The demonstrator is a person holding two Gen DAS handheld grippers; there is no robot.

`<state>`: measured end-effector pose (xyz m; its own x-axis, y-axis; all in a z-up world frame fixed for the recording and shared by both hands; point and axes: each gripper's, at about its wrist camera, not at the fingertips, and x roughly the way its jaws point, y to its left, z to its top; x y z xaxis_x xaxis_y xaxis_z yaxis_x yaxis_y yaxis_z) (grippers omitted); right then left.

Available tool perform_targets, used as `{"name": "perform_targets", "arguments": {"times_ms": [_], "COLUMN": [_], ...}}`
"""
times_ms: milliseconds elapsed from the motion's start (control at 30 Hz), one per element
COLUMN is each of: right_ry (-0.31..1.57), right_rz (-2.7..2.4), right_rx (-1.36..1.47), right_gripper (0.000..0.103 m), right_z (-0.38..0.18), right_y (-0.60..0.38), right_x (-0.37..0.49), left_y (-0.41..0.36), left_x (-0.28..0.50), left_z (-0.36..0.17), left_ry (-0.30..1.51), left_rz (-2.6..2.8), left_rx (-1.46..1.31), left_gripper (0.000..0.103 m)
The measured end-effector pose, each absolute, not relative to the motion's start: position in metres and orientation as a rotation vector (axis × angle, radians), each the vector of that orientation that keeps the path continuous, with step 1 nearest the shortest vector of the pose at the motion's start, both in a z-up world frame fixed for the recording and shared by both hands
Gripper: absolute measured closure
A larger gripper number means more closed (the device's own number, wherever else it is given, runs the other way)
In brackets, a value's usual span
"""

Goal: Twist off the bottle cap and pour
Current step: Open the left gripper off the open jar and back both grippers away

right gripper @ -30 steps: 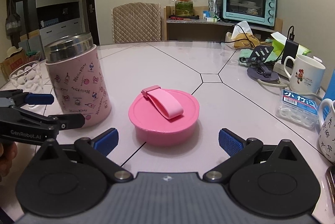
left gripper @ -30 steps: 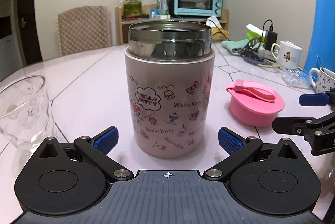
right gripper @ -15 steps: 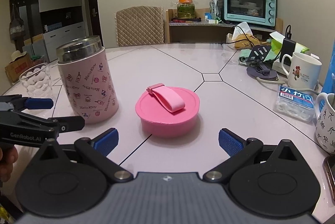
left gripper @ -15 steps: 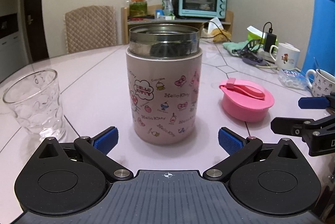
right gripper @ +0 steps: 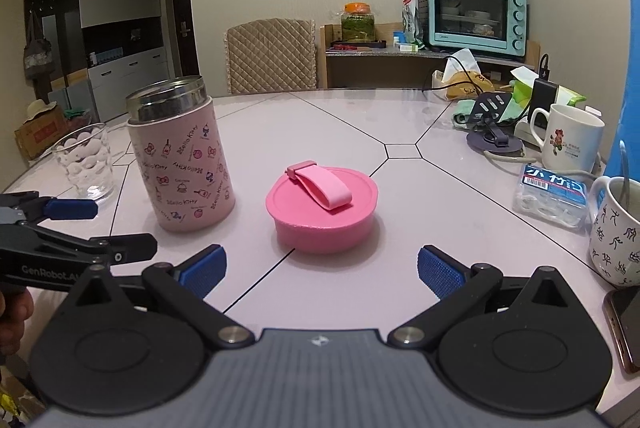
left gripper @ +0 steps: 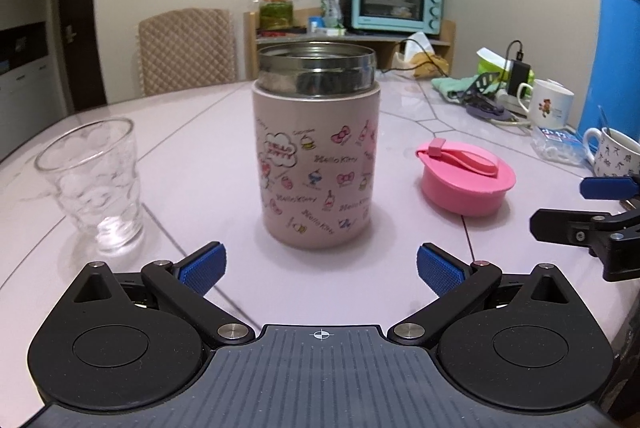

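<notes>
A pink Hello Kitty bottle [left gripper: 316, 164] with an open steel mouth stands upright on the table, also in the right wrist view [right gripper: 182, 156]. Its pink cap [left gripper: 466, 180] with a strap lies on the table to the bottle's right [right gripper: 322, 212]. A clear glass [left gripper: 94, 184] stands left of the bottle [right gripper: 84, 160]. My left gripper [left gripper: 320, 270] is open and empty, a little short of the bottle. My right gripper [right gripper: 322, 270] is open and empty, just short of the cap.
A white mug [right gripper: 572, 138], a patterned mug with a spoon [right gripper: 618, 232], a floss-pick box [right gripper: 552, 198] and a tall blue flask [left gripper: 616, 52] stand at the right. A phone [right gripper: 624, 324] lies by the right gripper. A chair [right gripper: 270, 56] stands at the far side.
Both grippers have drawn back from the table objects. The bottle and cap look smaller and farther off, and the glass has come fully into the left view. Both stay open.
</notes>
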<state>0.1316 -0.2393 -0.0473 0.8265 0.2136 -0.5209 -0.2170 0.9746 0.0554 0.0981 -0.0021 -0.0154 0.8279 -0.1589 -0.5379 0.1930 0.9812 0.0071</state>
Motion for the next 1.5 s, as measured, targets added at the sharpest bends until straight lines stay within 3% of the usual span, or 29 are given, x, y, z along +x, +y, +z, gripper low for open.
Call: {"name": "perform_targets", "arguments": {"times_ms": [1500], "right_ry": [0.525], "right_rz": [0.253], "right_rx": [0.033], "right_gripper": [0.0], "right_z": [-0.046], "right_y": [-0.249], "right_x": [0.094], "left_y": [-0.012], "left_x": [0.045], "left_z": [-0.014], "left_ry": [0.569], "left_rz": [-0.171], "left_rx": [0.053], "left_gripper": [0.0]}}
